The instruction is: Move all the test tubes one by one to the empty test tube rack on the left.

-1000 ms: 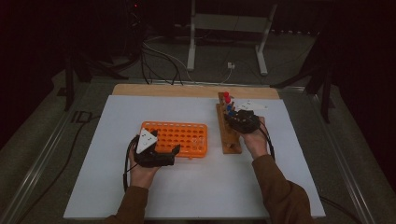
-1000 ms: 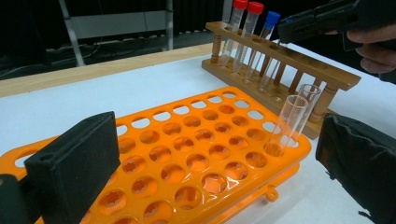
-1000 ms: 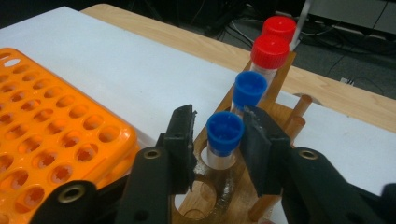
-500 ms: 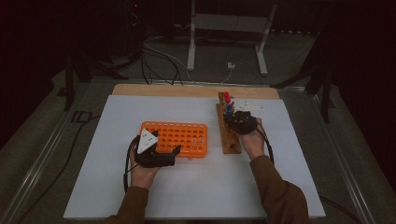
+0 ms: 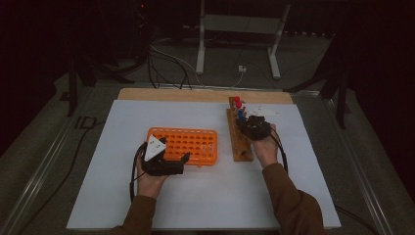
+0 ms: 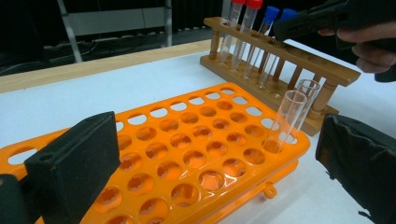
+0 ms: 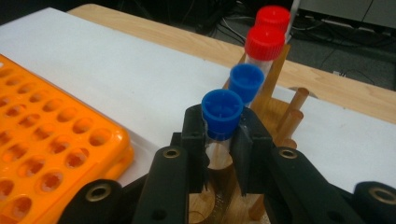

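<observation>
Dim, grainy high view with dark surroundings; both gripper views brighter, soft at near edges.

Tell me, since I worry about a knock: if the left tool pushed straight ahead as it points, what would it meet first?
Probably the orange rack, which lies between and just beyond the left tool's open jaws. The two uncapped tubes at its far corner come next, though depth is hard to judge.
</observation>
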Demonstrator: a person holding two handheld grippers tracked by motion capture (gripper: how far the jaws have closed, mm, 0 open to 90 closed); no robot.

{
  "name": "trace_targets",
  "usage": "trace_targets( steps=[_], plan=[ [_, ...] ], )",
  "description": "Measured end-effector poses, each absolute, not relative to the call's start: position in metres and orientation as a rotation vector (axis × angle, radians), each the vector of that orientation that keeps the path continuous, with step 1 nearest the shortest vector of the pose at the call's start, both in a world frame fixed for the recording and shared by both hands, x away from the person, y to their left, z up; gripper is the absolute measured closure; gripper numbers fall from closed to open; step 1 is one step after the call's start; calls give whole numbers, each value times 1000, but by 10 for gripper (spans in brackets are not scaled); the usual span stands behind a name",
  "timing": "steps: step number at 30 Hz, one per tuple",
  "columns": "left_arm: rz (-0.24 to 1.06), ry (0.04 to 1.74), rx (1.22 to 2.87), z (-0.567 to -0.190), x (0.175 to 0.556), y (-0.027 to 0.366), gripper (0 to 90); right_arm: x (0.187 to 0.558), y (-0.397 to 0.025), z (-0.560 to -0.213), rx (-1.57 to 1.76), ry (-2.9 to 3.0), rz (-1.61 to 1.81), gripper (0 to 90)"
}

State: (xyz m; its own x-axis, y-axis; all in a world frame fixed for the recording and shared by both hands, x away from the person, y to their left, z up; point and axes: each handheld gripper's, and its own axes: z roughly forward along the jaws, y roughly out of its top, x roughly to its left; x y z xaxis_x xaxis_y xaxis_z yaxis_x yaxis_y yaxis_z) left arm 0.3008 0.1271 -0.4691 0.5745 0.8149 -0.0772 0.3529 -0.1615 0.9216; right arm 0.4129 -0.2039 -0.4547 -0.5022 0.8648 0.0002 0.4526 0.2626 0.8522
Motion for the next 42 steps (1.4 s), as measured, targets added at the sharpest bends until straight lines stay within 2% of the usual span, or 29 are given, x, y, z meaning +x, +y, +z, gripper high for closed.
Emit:
trace_targets(
  steps=[42],
  plan=[
    [554, 982, 1748, -469, 301, 128, 7, 392, -221, -404, 1109, 2017, 1282, 767]
  ],
)
